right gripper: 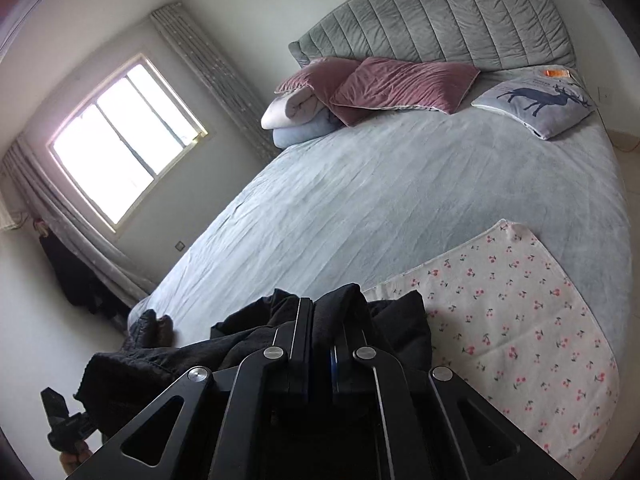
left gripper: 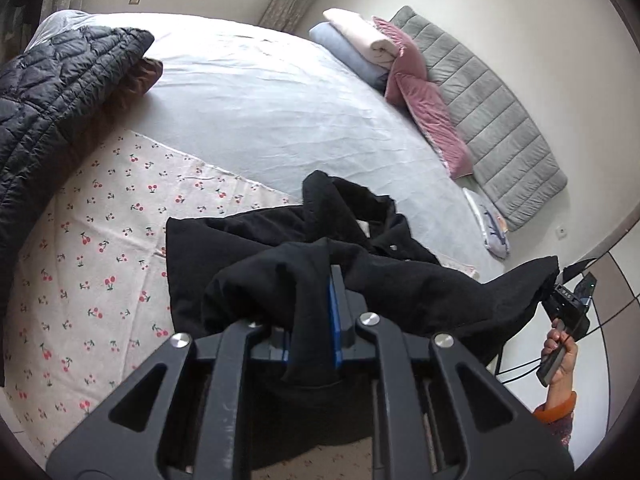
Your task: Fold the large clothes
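Left gripper (left gripper: 316, 312) and right gripper (right gripper: 322, 344): jaws clamped on black fleece garment (left gripper: 256, 256), lower centre, above cherry-print cloth (left gripper: 100, 264) on bed (left gripper: 260, 112). Risk: bunched fabric slipping, spoiling fold.

Bright window (right gripper: 124, 140) in white wall, grey curtains (right gripper: 216, 80) beside it. Bed (right gripper: 380, 208) with pale blue sheet, grey padded headboard (right gripper: 440, 20), pink pillows (right gripper: 400, 84). Tiled floor (left gripper: 616, 280).

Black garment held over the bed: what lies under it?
Under the black garment lies the cherry-print cloth, spread on the grey bedsheet. Whatever is directly beneath the bunched fabric is covered.
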`<state>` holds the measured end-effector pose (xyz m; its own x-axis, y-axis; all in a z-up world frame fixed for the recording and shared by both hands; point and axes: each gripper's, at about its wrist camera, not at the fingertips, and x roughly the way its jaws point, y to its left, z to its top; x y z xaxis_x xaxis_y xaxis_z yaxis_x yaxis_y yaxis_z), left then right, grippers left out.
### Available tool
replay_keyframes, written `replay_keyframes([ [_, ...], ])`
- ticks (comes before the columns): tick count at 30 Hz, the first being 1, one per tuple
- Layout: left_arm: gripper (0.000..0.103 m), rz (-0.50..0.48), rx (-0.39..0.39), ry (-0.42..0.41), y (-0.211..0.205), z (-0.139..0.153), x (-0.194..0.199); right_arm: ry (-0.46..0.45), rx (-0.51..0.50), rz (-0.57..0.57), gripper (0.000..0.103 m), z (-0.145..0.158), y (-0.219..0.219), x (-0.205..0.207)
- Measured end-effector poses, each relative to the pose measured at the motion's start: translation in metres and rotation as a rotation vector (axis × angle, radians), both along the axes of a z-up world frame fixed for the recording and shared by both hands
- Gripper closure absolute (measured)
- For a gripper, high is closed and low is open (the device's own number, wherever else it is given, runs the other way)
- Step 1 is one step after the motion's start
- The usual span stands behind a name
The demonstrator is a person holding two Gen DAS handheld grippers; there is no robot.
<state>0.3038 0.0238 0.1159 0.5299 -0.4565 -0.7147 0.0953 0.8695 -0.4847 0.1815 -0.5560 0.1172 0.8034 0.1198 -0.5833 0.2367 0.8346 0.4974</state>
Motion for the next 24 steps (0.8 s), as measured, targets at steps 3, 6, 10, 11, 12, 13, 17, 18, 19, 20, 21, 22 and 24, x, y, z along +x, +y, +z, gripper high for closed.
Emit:
replay_keyframes([
  [3,0.085,0.018,0.03,0.051,-0.004,-0.044,0.026,0.039,-0.025,-0.007,0.097,-0.038,0.004,0.034],
  [6,0.082,0.028,0.047,0.097,-0.008,-0.08,0.043,0.092,-0.012,-0.024,0.095,-0.073,0.001,0.055],
  [10,0.06,-0.066,0.033,0.078,-0.014,-0.093,0.044,0.094,0.07,-0.019,0.07,-0.098,-0.01,0.062],
  [11,0.047,-0.098,0.039,0.046,-0.016,-0.087,0.038,0.09,0.085,-0.015,0.062,-0.1,-0.013,0.06],
  [12,0.031,-0.108,0.058,0.02,-0.016,-0.081,0.032,0.087,0.078,-0.022,0.043,-0.099,-0.015,0.056],
  [13,0.022,-0.106,0.088,-0.008,-0.015,-0.074,0.025,0.075,0.056,-0.029,0.036,-0.097,-0.018,0.05],
  [17,0.008,-0.127,0.168,-0.086,-0.008,-0.057,-0.001,0.085,0.02,0.035,0.026,-0.092,-0.025,0.033],
  [18,0.007,-0.131,0.185,-0.08,-0.005,-0.058,-0.005,0.102,0.014,0.053,0.025,-0.094,-0.026,0.029],
  [19,0.007,-0.128,0.205,-0.068,-0.001,-0.063,-0.009,0.128,0.008,0.071,0.024,-0.1,-0.026,0.026],
  [20,0.007,-0.125,0.222,-0.049,0.003,-0.07,-0.012,0.154,0.006,0.087,0.024,-0.108,-0.026,0.023],
  [21,0.007,-0.122,0.233,-0.022,0.008,-0.079,-0.014,0.178,0.009,0.103,0.024,-0.117,-0.026,0.019],
  [22,0.007,-0.119,0.237,0.008,0.012,-0.087,-0.015,0.201,0.018,0.117,0.024,-0.128,-0.027,0.016],
  [24,0.006,-0.12,0.202,0.09,0.024,-0.11,-0.018,0.239,0.054,0.133,0.024,-0.152,-0.027,0.007],
])
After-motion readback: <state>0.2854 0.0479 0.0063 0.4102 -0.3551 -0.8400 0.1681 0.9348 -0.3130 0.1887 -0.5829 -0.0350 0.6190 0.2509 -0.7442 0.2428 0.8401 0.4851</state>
